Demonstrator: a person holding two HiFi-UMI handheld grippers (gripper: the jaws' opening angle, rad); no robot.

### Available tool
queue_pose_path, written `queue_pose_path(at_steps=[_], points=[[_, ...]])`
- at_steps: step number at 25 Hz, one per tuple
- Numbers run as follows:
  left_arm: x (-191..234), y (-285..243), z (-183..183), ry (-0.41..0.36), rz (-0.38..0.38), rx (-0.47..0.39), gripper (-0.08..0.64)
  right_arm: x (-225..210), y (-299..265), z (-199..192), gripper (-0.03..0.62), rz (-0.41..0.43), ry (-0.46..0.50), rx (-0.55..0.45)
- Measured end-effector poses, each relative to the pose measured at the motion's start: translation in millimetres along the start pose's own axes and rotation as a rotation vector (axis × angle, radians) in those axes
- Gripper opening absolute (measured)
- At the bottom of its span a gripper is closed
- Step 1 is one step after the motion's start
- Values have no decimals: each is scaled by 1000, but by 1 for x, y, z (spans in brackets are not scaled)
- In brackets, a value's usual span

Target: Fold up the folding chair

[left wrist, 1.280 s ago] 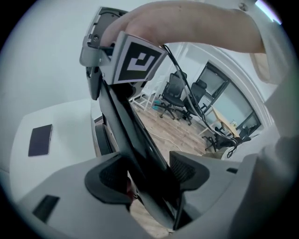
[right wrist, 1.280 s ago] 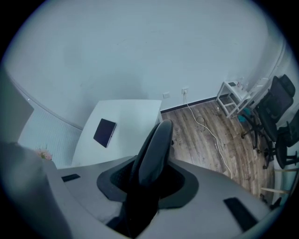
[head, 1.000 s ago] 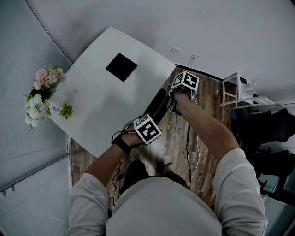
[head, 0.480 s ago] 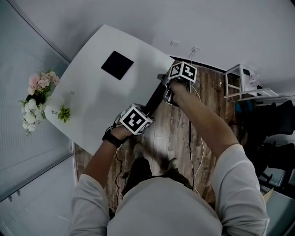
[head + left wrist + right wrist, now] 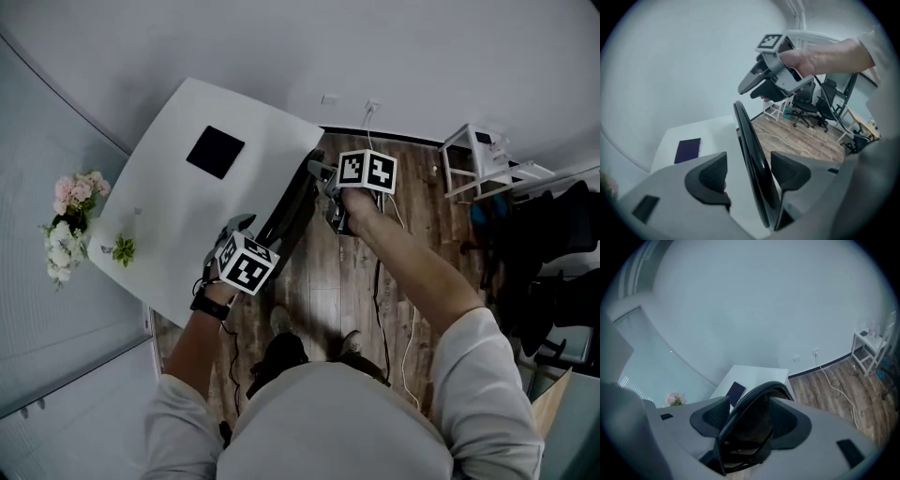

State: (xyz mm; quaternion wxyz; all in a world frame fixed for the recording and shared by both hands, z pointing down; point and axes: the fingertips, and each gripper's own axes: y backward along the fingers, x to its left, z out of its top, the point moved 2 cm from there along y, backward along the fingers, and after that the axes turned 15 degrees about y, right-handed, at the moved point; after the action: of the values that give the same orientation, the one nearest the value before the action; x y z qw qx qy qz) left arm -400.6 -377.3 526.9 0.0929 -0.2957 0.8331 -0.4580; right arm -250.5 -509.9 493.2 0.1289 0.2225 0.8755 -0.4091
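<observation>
The black folding chair (image 5: 292, 208) stands folded thin, edge-on beside the white table (image 5: 169, 225). My left gripper (image 5: 244, 225) sits at its lower edge. In the left gripper view the chair's thin panel (image 5: 752, 159) runs between the jaws of the left gripper (image 5: 749, 174), close against the right pad (image 5: 790, 171) and apart from the left pad (image 5: 710, 178); these jaws have just been opening. My right gripper (image 5: 325, 175) holds the chair's top. In the right gripper view the curved backrest (image 5: 754, 399) fills the gap of the right gripper (image 5: 749, 416), pads against both sides.
On the table lie a black square mat (image 5: 215, 152) and flowers (image 5: 70, 211) at its left edge. A white cable (image 5: 380, 281) trails over the wooden floor. A white stool (image 5: 473, 159) and dark office chairs (image 5: 553, 262) stand to the right.
The left gripper has slid left along the chair toward the table edge. The right gripper has risen with the chair's top, and the chair now looks thinner and more upright.
</observation>
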Motion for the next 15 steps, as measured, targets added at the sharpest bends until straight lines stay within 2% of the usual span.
queue_pose_path(at_steps=[3,7,11,15], points=[[-2,20,14,51,59,-97,294,-5,43,-4,268,2,105,-70],[-26,41,33,83,88,-196,291,-13,107,-18,258,-17,264,-170],[-74,60,54,70,76,-280,271,-28,183,-41,241,-61,421,-258],[-127,73,68,85,37,-363,230,-47,260,-68,196,-145,560,-343]])
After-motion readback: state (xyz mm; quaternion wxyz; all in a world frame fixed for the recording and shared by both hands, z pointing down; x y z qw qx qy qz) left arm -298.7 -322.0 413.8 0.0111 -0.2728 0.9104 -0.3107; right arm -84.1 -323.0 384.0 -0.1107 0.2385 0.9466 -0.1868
